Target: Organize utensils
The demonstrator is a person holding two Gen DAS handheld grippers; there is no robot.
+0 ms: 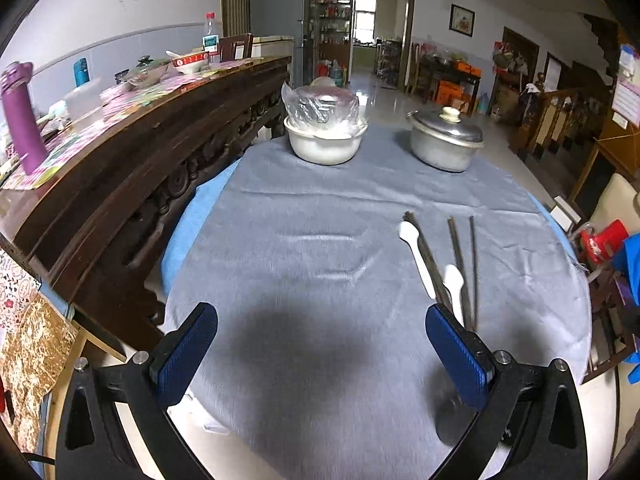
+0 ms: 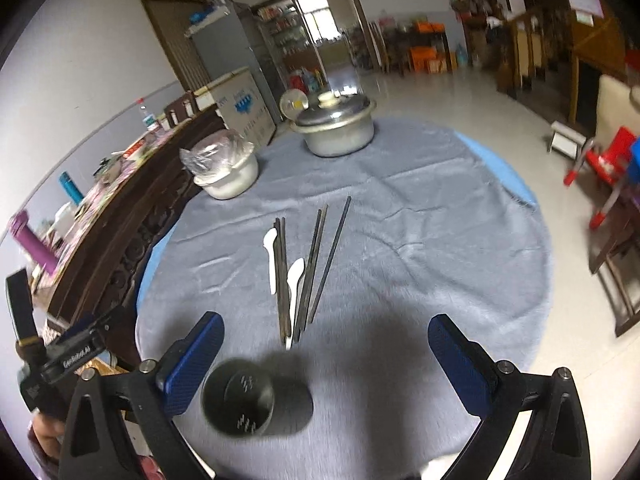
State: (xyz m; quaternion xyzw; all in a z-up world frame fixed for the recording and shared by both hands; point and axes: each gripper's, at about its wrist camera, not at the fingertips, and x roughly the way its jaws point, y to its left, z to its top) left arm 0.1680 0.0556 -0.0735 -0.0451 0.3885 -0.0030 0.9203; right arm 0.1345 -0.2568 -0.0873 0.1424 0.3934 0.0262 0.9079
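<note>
Metal cup (image 2: pixel 239 399) sits just beside open right tongs (image 2: pixel 326 338).

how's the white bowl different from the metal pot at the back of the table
The white bowl is pale and glossy; the metal pot is dull grey metal. The bowl is topped with a crinkled clear plastic bag; the pot wears a metal lid with a pale knob. Both stand upright on the grey cloth, apart from each other.
</note>
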